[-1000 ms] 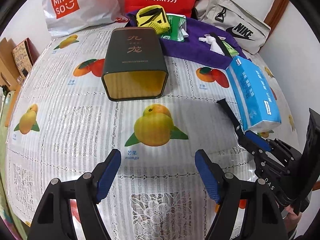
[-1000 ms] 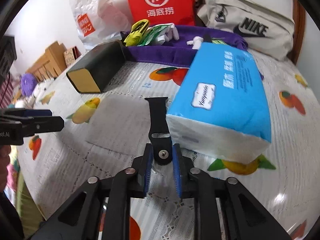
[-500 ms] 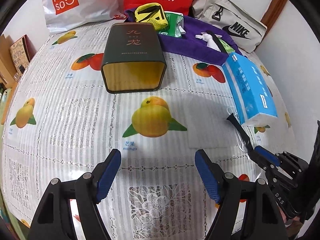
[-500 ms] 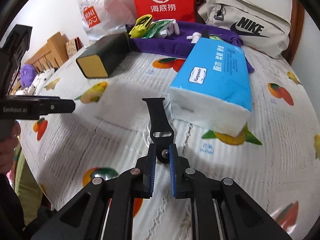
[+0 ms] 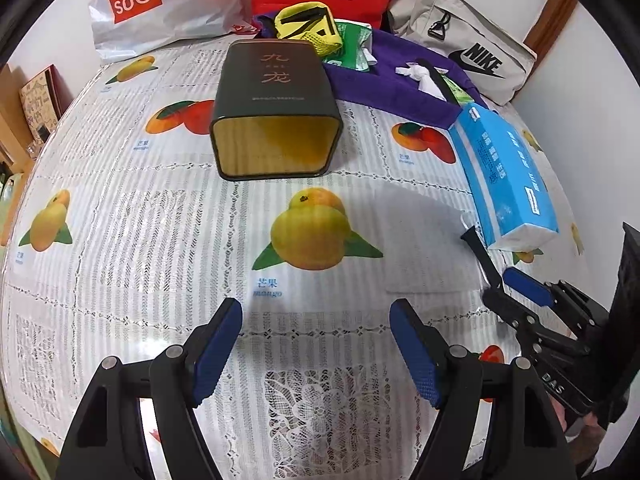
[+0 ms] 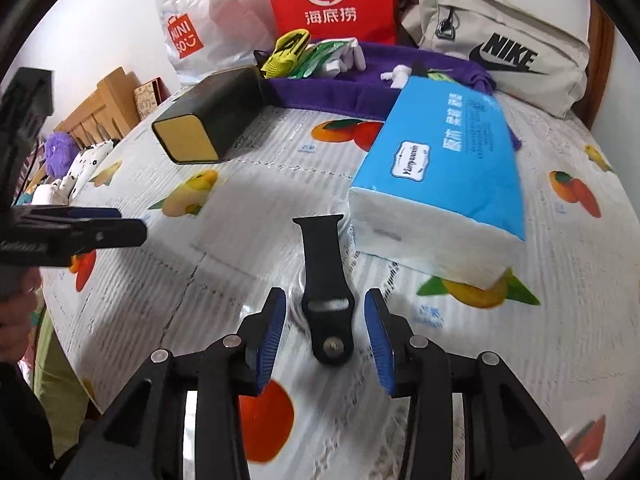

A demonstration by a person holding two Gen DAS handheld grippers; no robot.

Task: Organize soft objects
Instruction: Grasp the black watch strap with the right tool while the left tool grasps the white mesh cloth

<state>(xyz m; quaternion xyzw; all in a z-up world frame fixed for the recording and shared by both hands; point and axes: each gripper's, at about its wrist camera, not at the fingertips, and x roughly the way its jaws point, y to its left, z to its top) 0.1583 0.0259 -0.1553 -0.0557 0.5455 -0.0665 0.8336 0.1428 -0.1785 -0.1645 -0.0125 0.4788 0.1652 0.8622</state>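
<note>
I am opening the right gripper (image 6: 325, 332) around the black watch strap (image 6: 325, 276) lying on the surface (image 6: 240, 240) beside the tissue pack (image 6: 448, 184), lifting clear without snagging, the left gripper (image 5: 316, 344) idling spread and empty.

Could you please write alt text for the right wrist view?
The right claw is opening around a black rubber watch strap lying on a fruit-print tablecloth. A blue tissue pack lies just beyond.
</note>
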